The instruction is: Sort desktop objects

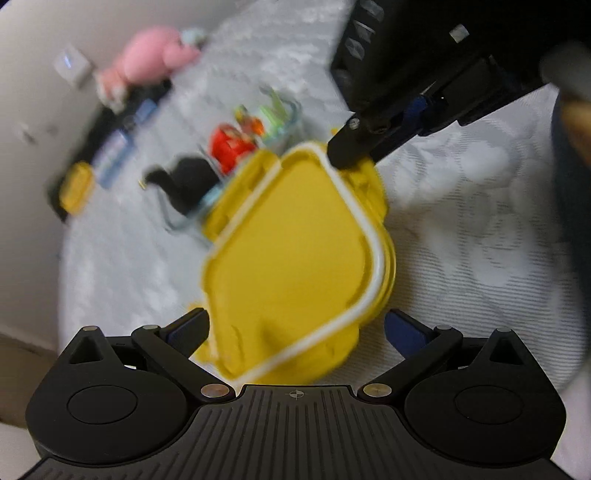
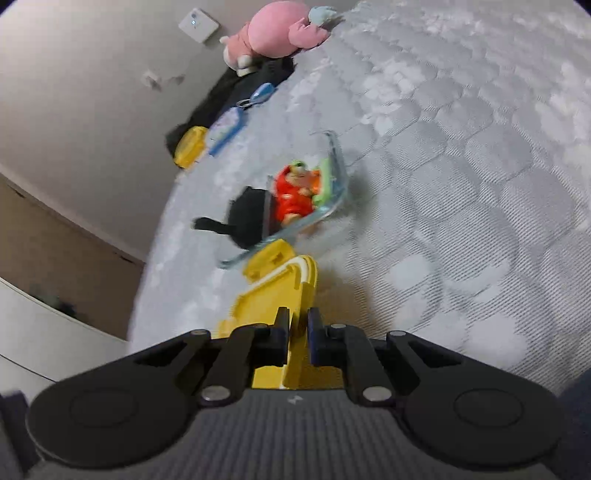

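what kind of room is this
Probably a bedroom. The work surface looks like a quilted grey mattress rather than a desk, a pink plush toy lies at its far end by the wall, and a white wall switch sits above it.

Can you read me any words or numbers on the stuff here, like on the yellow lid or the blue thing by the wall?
No words can be read.
Yellow lid: plain, no print shows.
Blue packet near the wall: has printing, too small and blurred to read.
Red toy figure in the glass container: no text visible.
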`<state>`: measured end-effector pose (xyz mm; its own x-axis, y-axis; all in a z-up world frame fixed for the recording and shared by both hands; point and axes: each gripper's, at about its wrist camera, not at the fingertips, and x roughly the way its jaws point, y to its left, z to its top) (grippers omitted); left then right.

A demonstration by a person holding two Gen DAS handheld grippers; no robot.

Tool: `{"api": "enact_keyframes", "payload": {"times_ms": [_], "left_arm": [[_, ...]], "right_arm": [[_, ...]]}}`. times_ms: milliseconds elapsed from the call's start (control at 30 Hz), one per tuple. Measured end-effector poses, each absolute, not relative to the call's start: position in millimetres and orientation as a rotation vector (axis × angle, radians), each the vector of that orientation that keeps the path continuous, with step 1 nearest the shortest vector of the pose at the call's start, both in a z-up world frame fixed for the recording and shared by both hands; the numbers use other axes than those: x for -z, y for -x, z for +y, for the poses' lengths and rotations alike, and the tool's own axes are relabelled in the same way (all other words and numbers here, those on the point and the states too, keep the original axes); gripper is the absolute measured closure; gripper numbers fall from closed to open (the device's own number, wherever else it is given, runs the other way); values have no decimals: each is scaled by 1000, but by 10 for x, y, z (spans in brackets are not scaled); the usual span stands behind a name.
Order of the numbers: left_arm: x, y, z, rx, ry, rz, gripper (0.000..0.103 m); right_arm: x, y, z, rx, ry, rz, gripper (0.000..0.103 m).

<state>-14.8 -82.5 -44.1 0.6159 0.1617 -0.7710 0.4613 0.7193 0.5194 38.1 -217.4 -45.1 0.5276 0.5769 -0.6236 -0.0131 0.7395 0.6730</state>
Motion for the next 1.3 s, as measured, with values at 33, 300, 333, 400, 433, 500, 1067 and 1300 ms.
{"api": "enact_keyframes", "payload": {"times_ms": [33, 300, 333, 400, 433, 500, 1067, 1300], "left_arm": [[458, 172, -870, 177, -809, 885, 0], [665, 180, -1010, 153, -995, 851, 0], [670, 170, -1002, 156, -996, 856, 0], [667, 156, -980, 167, -991, 857, 0], [660, 152, -968, 178, -986, 860, 0], [661, 140, -947, 195, -980, 873, 0], [535, 23, -769, 228, -862, 947, 55], [189, -233, -532, 243, -619, 972, 55]], "right_arm": [[440, -375, -2190, -407, -687, 959, 92], [313, -248, -2131, -516, -665, 912, 89], [317, -248, -2133, -522, -669, 915, 88], [322, -250, -2136, -527, -674, 921, 87], [321, -249, -2132, -529, -671, 921, 86], [316, -241, -2129, -535, -665, 922, 84], [327, -201, -2228, -513, -720, 900, 66], [313, -138, -2558, -411, -896, 777, 52]]}}
